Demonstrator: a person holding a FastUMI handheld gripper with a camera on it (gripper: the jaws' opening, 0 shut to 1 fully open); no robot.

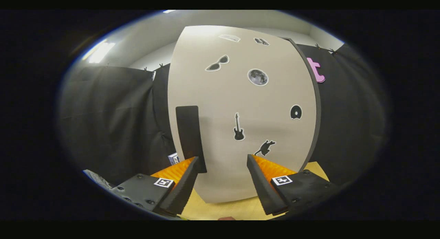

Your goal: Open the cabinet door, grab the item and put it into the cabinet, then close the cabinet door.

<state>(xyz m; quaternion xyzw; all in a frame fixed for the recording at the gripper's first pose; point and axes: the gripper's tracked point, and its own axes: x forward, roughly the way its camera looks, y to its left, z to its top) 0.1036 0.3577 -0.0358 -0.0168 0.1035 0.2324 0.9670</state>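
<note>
1. The gripper (222, 160) faces a pale cabinet door (240, 105) that stands shut on a light wooden desk (227, 208)
2. Its fingers (187, 177) are spread well apart with nothing held between them
3. A dark upright handle (189, 136) sits near the door's left edge; the left finger's tip lies just beside the handle's lower end, though I cannot tell whether they touch
4. Stickers dot the door: sunglasses (217, 63), a moon (257, 77), a guitar (238, 127), a disc (296, 112) and a cat (265, 148) just above the right finger
5. A small box (173, 158), partly hidden, stands left of the cabinet, beyond the left finger
</note>
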